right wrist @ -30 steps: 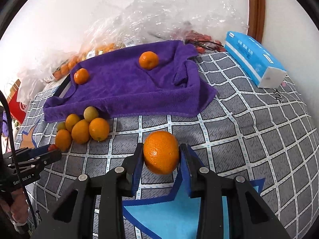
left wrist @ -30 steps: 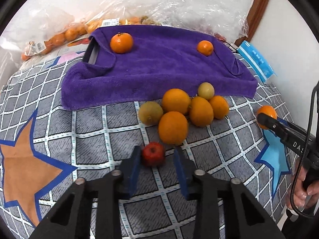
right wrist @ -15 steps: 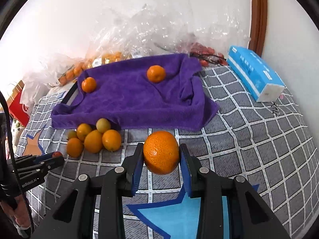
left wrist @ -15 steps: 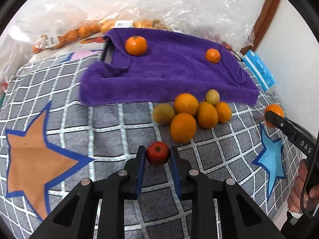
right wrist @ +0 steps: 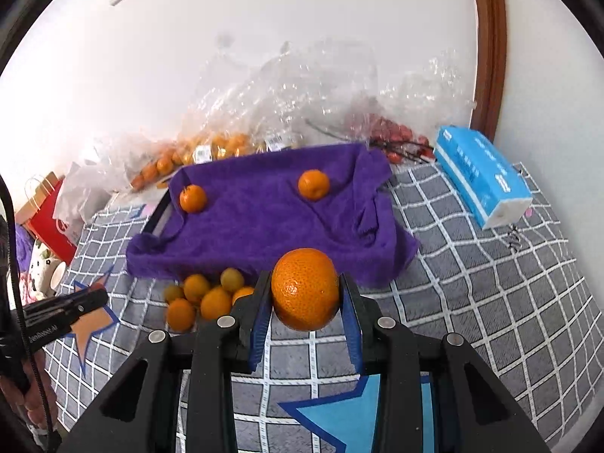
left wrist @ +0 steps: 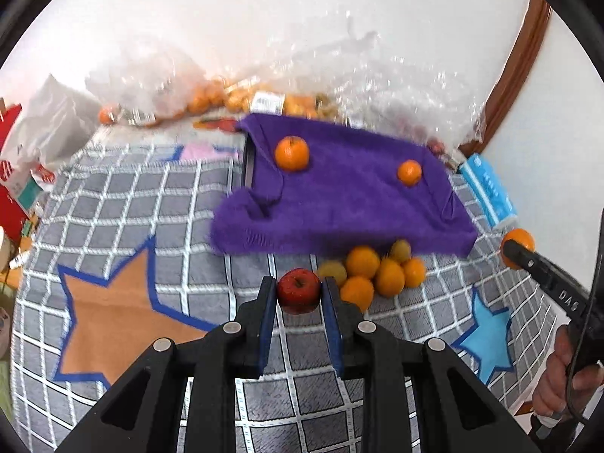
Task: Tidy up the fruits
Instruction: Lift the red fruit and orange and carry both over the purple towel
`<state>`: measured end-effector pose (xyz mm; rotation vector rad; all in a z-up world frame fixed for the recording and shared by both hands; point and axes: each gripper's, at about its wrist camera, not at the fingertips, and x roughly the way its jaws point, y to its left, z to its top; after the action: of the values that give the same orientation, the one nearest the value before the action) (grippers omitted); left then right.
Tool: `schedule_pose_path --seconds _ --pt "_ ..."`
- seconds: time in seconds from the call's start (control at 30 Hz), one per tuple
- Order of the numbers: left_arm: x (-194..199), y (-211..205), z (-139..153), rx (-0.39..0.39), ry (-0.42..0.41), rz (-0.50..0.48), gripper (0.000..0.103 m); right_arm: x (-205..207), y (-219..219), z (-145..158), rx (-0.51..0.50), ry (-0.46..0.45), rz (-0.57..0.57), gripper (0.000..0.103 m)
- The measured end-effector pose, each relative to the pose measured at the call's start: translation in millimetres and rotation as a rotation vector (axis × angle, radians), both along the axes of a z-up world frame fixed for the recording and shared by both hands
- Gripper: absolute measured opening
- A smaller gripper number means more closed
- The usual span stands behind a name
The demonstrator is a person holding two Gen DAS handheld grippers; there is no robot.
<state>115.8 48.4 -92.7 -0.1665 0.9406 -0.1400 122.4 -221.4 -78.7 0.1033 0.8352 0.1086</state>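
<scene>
My left gripper (left wrist: 298, 293) is shut on a small red apple (left wrist: 299, 290), lifted above the checked blanket. A large orange (right wrist: 305, 288) sits pinched in my right gripper (right wrist: 305, 294), also off the blanket. Behind both lies a purple towel (left wrist: 347, 204) over a tray, with two oranges on it (left wrist: 291, 153) (left wrist: 409, 172). A heap of several oranges and yellow-green fruits (left wrist: 373, 270) rests just in front of the towel. In the left wrist view the right gripper (left wrist: 518, 252) shows at the far right with its orange. In the right wrist view the left gripper (right wrist: 100, 293) shows at the far left.
Clear plastic bags of oranges (right wrist: 211, 147) and red fruit (right wrist: 392, 134) lie along the wall behind the towel. A blue tissue pack (right wrist: 483, 181) lies at the right. A red paper bag (right wrist: 47, 211) stands at the left. The checked blanket (left wrist: 124, 204) has star patches.
The left gripper shut on the red apple and lifted it off the blanket. The right gripper rose with its orange. Both views now show more of the wall.
</scene>
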Motion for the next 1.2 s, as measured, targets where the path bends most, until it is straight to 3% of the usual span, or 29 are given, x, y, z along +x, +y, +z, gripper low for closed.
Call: schedule_pose_path --seconds 0.2,0.67,1.2 --pt "6.3 -1.2 22.5 0.014 -0.044 -0.007 0.023 4.1 0.6 11.1 -0.004 -0.014 -0.005 0.035" --pt "22.8 -7.5 42.1 0.011 -0.081 -0.024 0.023 18.4 -0.4 22.6 -0.003 -0.049 -0.009 0.035" --pt "55.9 -7.6 38.1 0.006 -0.065 -0.031 0.023 53.9 5.8 18.4 -0.001 -0.048 0.003 0.035"
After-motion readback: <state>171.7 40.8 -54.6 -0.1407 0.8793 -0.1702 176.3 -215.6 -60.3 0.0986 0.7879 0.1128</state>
